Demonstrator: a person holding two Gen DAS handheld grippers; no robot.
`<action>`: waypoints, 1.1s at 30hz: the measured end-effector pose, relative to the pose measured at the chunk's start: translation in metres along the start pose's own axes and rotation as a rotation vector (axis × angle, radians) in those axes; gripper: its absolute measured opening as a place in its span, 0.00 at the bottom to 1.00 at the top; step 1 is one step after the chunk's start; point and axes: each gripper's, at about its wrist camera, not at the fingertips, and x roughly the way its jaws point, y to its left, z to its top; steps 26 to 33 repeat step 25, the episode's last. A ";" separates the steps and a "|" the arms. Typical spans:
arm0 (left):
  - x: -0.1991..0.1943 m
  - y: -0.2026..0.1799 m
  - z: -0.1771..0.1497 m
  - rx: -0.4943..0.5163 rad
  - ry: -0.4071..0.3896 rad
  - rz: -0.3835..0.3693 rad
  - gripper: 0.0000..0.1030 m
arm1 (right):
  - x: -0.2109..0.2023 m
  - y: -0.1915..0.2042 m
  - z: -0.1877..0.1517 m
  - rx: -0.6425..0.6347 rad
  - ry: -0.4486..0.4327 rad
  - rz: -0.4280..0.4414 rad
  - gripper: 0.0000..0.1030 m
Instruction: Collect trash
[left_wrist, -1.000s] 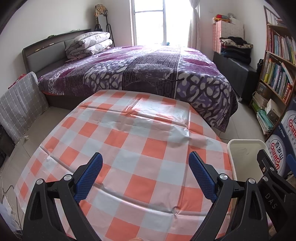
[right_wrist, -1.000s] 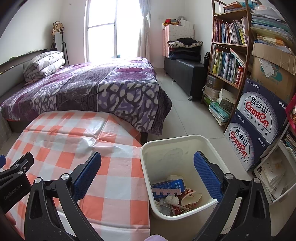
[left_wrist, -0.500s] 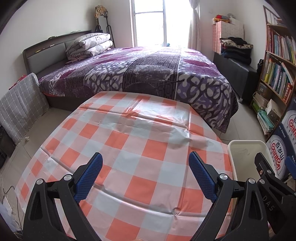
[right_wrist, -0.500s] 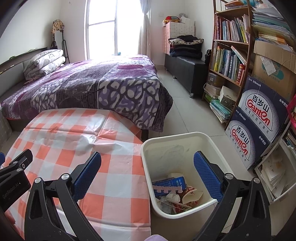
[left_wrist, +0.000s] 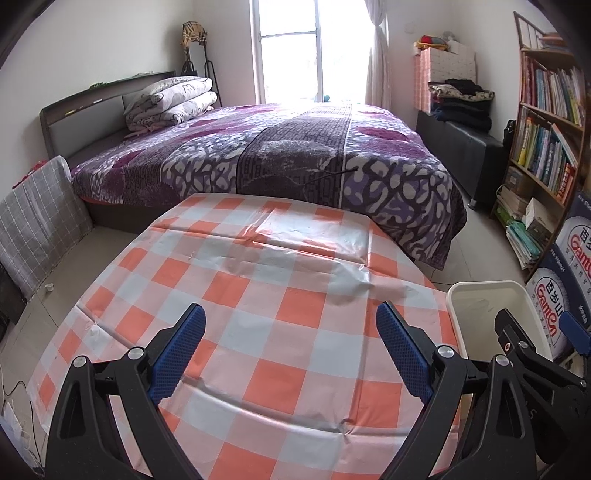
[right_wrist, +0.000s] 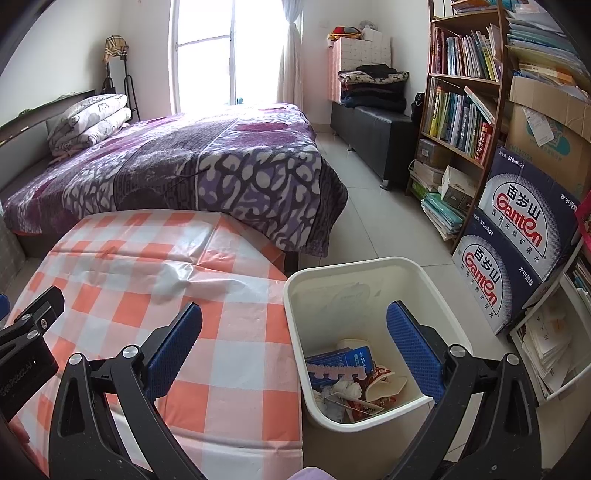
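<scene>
A white trash bin (right_wrist: 439, 291) stands on the floor at the table's right edge; it also shows in the left wrist view (left_wrist: 484, 288). It holds trash: a blue packet (right_wrist: 343, 360), a pink foam strip (right_wrist: 334, 373), crumpled tissue (right_wrist: 345, 389) and a red-and-white wrapper (right_wrist: 384, 386). My left gripper (left_wrist: 290, 349) is open and empty above the orange-and-white checked tablecloth (left_wrist: 258, 295). My right gripper (right_wrist: 293, 349) is open and empty, above the table's right edge and the bin's near left part. No trash shows on the cloth.
A bed with a purple cover (left_wrist: 295, 155) stands beyond the table. A bookshelf (right_wrist: 465, 110) and stacked Ganten water boxes (right_wrist: 517, 236) stand right of the bin. A black bench with folded clothes (right_wrist: 373, 114) is by the far wall. Tiled floor (right_wrist: 373, 221) lies between bed and shelf.
Both grippers have drawn back and risen slightly, so the table and bin sit a little lower in view. Both stay open and empty.
</scene>
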 end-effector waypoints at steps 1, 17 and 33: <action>0.000 -0.001 0.000 0.002 -0.002 -0.003 0.88 | 0.000 0.001 -0.001 0.000 0.001 0.000 0.93; 0.002 -0.002 -0.003 -0.003 0.015 -0.002 0.87 | 0.000 -0.003 -0.002 0.008 -0.011 -0.004 0.93; 0.007 -0.003 -0.007 -0.005 0.041 0.006 0.87 | -0.001 -0.004 -0.001 0.012 -0.012 -0.005 0.93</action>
